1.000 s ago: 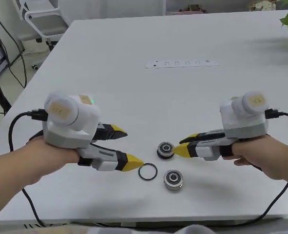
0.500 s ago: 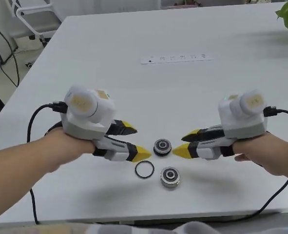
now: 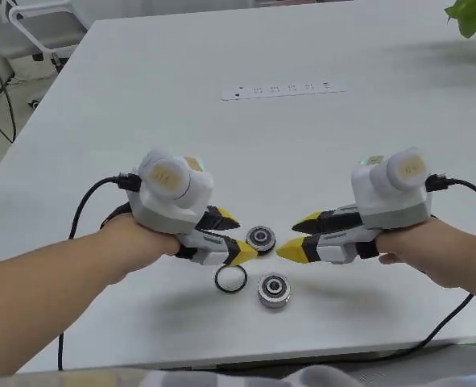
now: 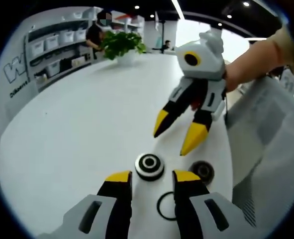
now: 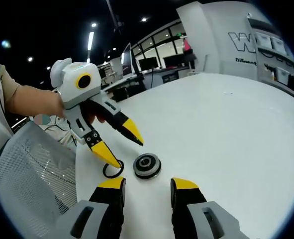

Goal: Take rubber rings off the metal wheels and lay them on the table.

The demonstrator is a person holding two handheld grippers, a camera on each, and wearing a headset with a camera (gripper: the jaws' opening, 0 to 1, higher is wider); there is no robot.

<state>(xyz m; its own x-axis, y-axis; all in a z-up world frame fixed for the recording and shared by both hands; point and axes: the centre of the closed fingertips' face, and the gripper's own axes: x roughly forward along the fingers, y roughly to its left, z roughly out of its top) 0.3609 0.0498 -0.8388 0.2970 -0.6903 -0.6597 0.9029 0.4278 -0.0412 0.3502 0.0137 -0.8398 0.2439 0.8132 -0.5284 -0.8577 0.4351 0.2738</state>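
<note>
A small metal wheel [image 3: 260,238] with a dark rim lies on the white table [image 3: 221,153], between my two grippers. My left gripper [image 3: 239,236] is open just left of it, its jaws on either side of the wheel [image 4: 149,166] in the left gripper view. From the right, my open right gripper [image 3: 294,238] points at the same wheel [image 5: 147,165]. A loose black rubber ring [image 3: 230,279] lies flat nearer the front. Beside the ring is a second wheel [image 3: 274,290] with a silvery rim. Both jaw pairs hold nothing.
A white socket strip [image 3: 274,89] lies mid-table, farther back. A green plant [image 3: 471,16] stands at the far right corner and a chair [image 3: 36,12] beyond the far left. Black cables [image 3: 84,210] trail from both grippers. The table's front edge [image 3: 221,359] is close.
My left gripper has moved right and closed in on the dark-rimmed wheel. The right gripper has edged left toward it. Wheels and ring lie where they were.
</note>
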